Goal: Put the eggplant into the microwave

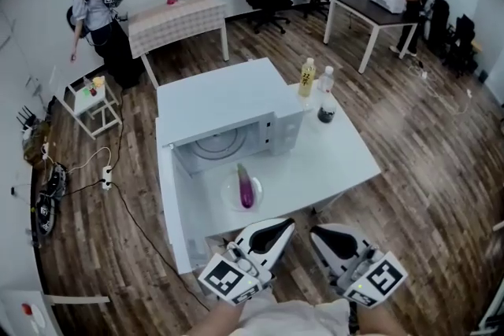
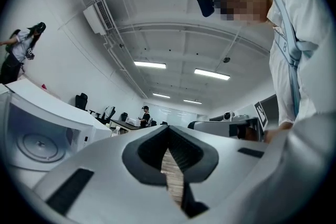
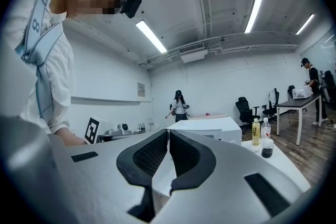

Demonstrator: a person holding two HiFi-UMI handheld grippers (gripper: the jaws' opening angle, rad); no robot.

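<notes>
A purple eggplant (image 1: 246, 186) lies on a small clear plate (image 1: 230, 193) on the white table (image 1: 331, 161), just in front of the white microwave (image 1: 224, 102). The microwave's door (image 1: 172, 208) hangs open to the left, and the turntable (image 1: 220, 144) shows inside. My left gripper (image 1: 282, 227) and right gripper (image 1: 318, 233) hover side by side off the table's near edge, short of the plate. Both are shut with nothing between their jaws. The left gripper view shows the left gripper (image 2: 169, 129) shut and the microwave (image 2: 37, 136) at its left. The right gripper (image 3: 168, 131) points level toward the microwave (image 3: 210, 127).
A yellow bottle (image 1: 306, 78), a clear bottle (image 1: 326, 81) and a small dark jar (image 1: 326, 114) stand on the table right of the microwave. A cable and power strip (image 1: 106, 178) lie on the floor at the left. Other tables, office chairs and two people are farther back.
</notes>
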